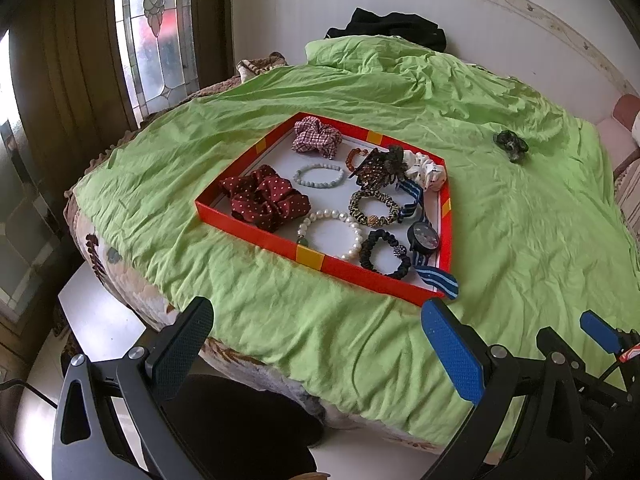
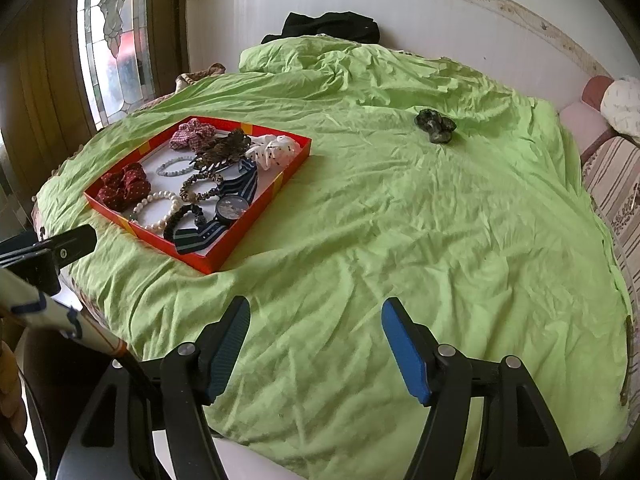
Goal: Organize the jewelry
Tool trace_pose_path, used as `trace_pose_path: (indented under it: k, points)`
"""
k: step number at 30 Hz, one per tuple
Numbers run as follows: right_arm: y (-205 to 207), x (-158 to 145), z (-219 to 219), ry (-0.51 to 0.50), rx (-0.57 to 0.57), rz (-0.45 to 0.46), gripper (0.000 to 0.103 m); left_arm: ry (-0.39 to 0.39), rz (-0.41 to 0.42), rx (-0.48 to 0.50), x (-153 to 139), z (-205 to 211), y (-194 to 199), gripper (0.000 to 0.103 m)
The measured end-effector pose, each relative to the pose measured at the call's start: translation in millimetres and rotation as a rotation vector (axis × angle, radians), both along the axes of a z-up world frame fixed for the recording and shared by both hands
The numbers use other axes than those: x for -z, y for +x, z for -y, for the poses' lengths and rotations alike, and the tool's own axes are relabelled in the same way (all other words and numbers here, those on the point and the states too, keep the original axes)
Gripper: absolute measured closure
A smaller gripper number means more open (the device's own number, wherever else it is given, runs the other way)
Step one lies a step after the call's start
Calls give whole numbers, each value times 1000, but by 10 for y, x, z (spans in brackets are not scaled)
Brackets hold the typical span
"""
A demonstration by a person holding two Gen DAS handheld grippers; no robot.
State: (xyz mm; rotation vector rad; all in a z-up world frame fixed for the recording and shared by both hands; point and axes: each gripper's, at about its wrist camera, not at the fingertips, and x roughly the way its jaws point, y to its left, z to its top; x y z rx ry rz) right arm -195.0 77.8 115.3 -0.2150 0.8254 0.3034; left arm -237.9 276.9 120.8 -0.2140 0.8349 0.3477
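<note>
Both the left gripper point(image 1: 320, 344) and right gripper point(image 2: 316, 348) hang open and empty above a green sheet point(image 2: 400, 220), near a red tray point(image 1: 308, 256) of jewelry, a dark scrunchie point(image 2: 435, 125) lying well apart.

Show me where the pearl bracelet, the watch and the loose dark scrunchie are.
pearl bracelet point(image 1: 354, 227): left wrist view, on its right-hand pearls.
watch point(image 1: 425, 237): left wrist view, on the dial face.
dark scrunchie point(image 2: 435, 124): right wrist view, on its bunched middle, outside the tray.
</note>
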Motion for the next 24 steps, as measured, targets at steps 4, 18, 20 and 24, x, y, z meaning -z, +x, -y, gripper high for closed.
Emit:
trace_pose_path:
  k: [4,18,20,24]
  points:
    - [49,-48,-68,-7,-10,-3,30,-8,-4,3,18,-43,-6,0]
    - [184,-71,-287,-22,-30,-2,28,-40,-24,-16,117,-202,12,0]
    - [187,-52,-288,-22,-30,-6,28,-43,-29,-17,138,-205,25,0]
    - [205,-26,-300,-24,-27,-11,28,-48,-38,-14,168,-215,44,0]
